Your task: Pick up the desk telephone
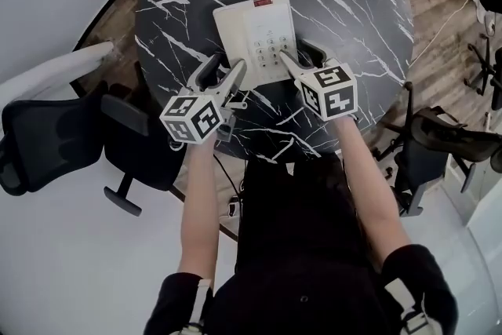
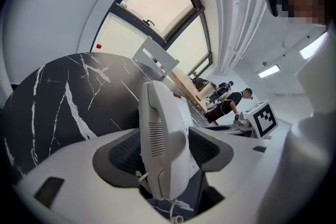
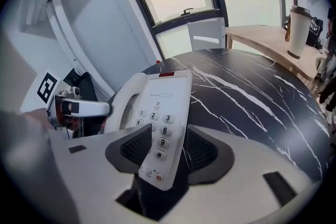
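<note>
**Head view: both tongs open around the phone on the marble table**

At far left a black office chair (image 1: 55,137) stands beside the round black marble table (image 1: 345,4). Next comes the left gripper (image 1: 227,63), its marker cube (image 1: 196,118) nearest the person. Its two jaws reach along the left edge of the white desk telephone (image 1: 255,39). The telephone lies flat on the table, towards the near edge, keypad up, with a red patch (image 1: 263,2) at its far end. The right gripper (image 1: 300,55) straddles the telephone's near right corner, one jaw over the keys and the other just outside the casing. Another dark chair (image 1: 439,145) stands at far right.

In the left gripper view, the handset (image 2: 163,134) stands between the two dark pads. The jaws are spread, and a sliver of gap shows on either side. A curl of cord (image 2: 176,212) hangs below.

In the right gripper view, the jaws are likewise apart. The left pad overlaps the keypad (image 3: 157,128), and bare table shows between the casing's edge and the right pad. Neither pair of tongs presses on the phone. A tall cup (image 3: 296,23) sits on a wooden desk at far right.
</note>
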{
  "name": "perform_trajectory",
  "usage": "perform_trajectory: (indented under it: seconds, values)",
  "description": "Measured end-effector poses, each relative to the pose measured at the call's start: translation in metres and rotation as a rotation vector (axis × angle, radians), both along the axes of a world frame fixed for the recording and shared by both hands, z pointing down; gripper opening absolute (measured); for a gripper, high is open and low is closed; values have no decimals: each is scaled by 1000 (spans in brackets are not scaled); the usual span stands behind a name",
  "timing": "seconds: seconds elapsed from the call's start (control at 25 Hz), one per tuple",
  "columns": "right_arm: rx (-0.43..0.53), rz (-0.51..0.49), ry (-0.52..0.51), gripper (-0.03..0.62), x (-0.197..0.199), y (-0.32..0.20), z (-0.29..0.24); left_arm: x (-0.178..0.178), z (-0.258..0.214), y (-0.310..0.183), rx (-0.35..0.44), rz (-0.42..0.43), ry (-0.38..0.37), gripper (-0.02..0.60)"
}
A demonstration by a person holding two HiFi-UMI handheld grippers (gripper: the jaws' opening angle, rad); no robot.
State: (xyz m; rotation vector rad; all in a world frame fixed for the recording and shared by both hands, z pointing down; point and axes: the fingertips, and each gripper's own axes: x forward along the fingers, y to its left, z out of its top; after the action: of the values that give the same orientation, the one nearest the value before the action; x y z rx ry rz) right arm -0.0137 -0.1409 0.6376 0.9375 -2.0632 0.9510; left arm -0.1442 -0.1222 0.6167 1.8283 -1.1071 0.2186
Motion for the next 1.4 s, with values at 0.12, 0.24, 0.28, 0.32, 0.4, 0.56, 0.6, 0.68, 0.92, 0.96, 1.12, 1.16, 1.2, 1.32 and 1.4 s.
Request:
perform_trajectory:
  seconds: [0.12, 0.24, 0.28, 0.32, 0.4, 0.56, 0.6, 0.68, 0.92, 0.96, 1.12, 1.16, 1.2, 1.32, 1.4]
  values:
    - [-11, 5, -7, 202, -1, 0, 5, -3, 5, -1, -8, -10, 40, 295]
    - [-19, 6, 1, 202, 0, -1, 11, -3, 9, -2, -24, 13, 66, 321]
    - [-22, 5, 1, 202, 1, -1, 13, -3, 10, -3, -27, 24, 73, 330]
    - [-25, 3, 0, 202, 0, -1, 14, -3, 11, -4, -28, 35, 81, 338]
    - [-27, -3, -5, 202, 0, -2, 15, -2, 12, -5, -23, 58, 97, 345]
    - [-34, -15, -7, 202, -2, -3, 15, -1, 14, -7, -15, 104, 136, 350]
    - [-35, -20, -6, 202, -2, -2, 14, 0, 14, -7, -18, 114, 150, 350]
    - [-34, -30, -6, 202, -3, -2, 14, 1, 16, -7, -23, 135, 175, 350]
    - [-52, -46, -36, 202, -4, -3, 16, 4, 17, -8, -31, 163, 214, 354]
    - [-61, -46, -47, 202, -4, -2, 16, 4, 17, -8, -31, 164, 223, 354]
    - [-88, -48, -95, 202, -4, -3, 18, 7, 15, -8, -27, 174, 248, 317]
    - [-92, -46, -102, 202, -4, -3, 18, 8, 14, -8, -27, 175, 250, 316]
    - [-95, -44, -107, 202, -3, -3, 18, 8, 14, -8, -29, 175, 250, 314]
    - [-96, -38, -120, 199, -3, -2, 18, 8, 14, -7, -34, 176, 252, 311]
    - [-98, -33, -134, 196, -3, -3, 18, 8, 15, -8, -35, 176, 256, 310]
